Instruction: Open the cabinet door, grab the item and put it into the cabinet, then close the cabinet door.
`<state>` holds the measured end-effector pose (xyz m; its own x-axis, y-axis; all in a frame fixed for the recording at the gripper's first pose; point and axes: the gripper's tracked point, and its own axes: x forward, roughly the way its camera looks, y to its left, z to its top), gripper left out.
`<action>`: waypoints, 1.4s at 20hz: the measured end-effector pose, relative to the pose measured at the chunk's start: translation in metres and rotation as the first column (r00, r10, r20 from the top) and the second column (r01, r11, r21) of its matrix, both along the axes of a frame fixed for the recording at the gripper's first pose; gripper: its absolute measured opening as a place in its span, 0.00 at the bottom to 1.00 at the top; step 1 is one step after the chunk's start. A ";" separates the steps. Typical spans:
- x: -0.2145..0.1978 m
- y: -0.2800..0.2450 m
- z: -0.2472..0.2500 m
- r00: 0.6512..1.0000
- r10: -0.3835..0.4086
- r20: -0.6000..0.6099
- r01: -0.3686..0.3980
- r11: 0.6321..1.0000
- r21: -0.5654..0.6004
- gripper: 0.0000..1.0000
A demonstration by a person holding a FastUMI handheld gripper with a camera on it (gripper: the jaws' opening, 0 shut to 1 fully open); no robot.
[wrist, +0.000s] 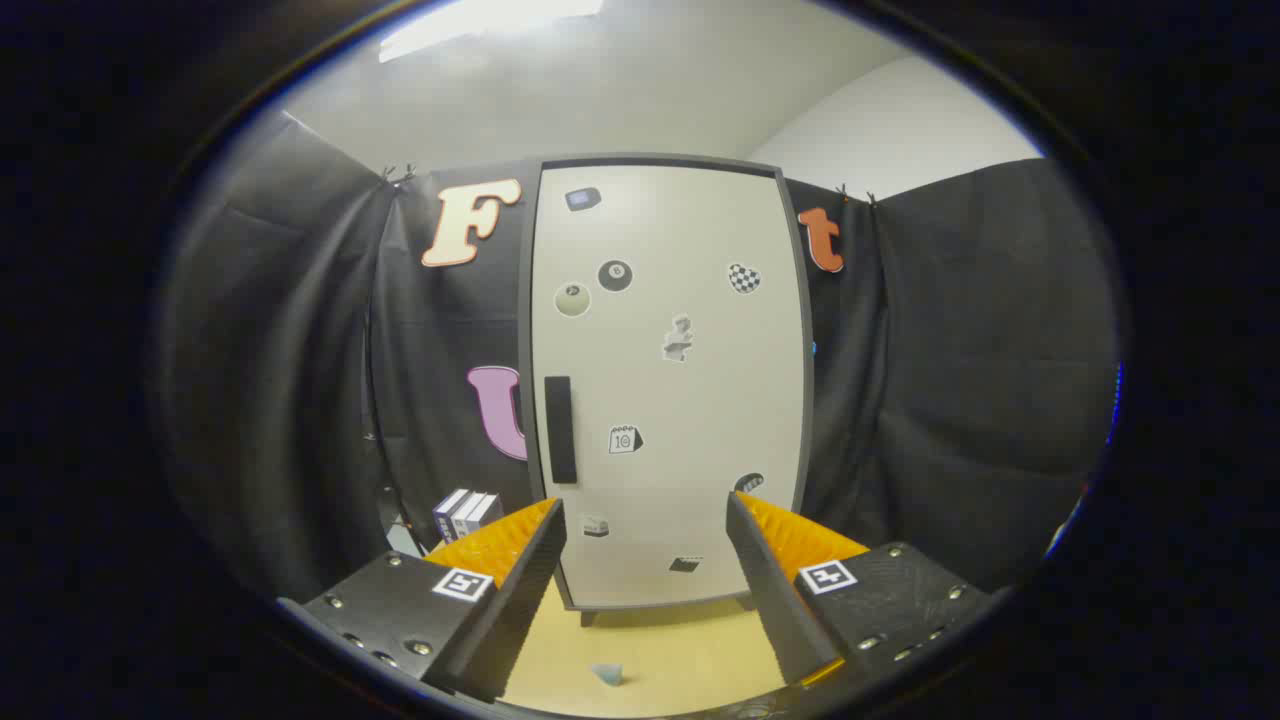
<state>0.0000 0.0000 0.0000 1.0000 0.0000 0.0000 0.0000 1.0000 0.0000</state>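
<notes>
Gripper faced cabinet head-on; fingers stood apart, nothing between them. Cabinet door was shut, dark handle at 11 o'clock beyond left finger. Judged progress: 0 of 4 steps done; opening, grabbing, placing, closing all remained. Small pale item lay on wooden table, between fingers, near 6 o'clock, well short of cabinet. Boxes stood at 9 o'clock, beside cabinet.

Tongs spread wide, empty, closed cabinet door beyond, handle on its left
</notes>
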 end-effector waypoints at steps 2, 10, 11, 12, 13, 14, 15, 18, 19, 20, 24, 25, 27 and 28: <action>0.003 0.000 0.000 1.000 0.002 -0.001 -0.002 1.000 -0.005 0.96; 0.012 -0.006 0.000 1.000 0.001 -0.007 -0.001 1.000 -0.011 0.96; 0.012 -0.007 -0.001 1.000 0.000 -0.009 0.000 1.000 -0.009 0.96; 0.013 -0.007 -0.001 1.000 -0.001 -0.009 0.001 1.000 -0.005 0.96; 0.012 -0.007 -0.001 1.000 -0.002 -0.008 0.002 1.000 -0.004 0.96; 0.011 -0.007 -0.001 1.000 -0.003 -0.007 0.003 1.000 -0.006 0.96; 0.011 -0.006 -0.002 1.000 -0.002 -0.008 0.002 1.000 -0.008 0.96; 0.010 0.000 -0.002 1.000 0.004 -0.007 -0.004 1.000 -0.002 0.96; 0.010 0.001 -0.002 1.000 0.005 -0.007 -0.005 1.000 -0.003 0.96; 0.011 0.002 -0.003 1.000 0.006 -0.011 -0.006 1.000 -0.003 0.96; 0.022 0.013 -0.009 1.000 0.018 -0.025 -0.019 1.000 -0.017 0.96; 0.027 0.018 -0.012 0.999 0.027 -0.030 -0.028 0.999 -0.024 0.96; 0.041 0.029 -0.016 0.998 0.043 -0.037 -0.045 0.998 -0.041 0.96; 0.049 0.035 -0.016 0.998 0.054 -0.039 -0.055 0.998 -0.043 0.96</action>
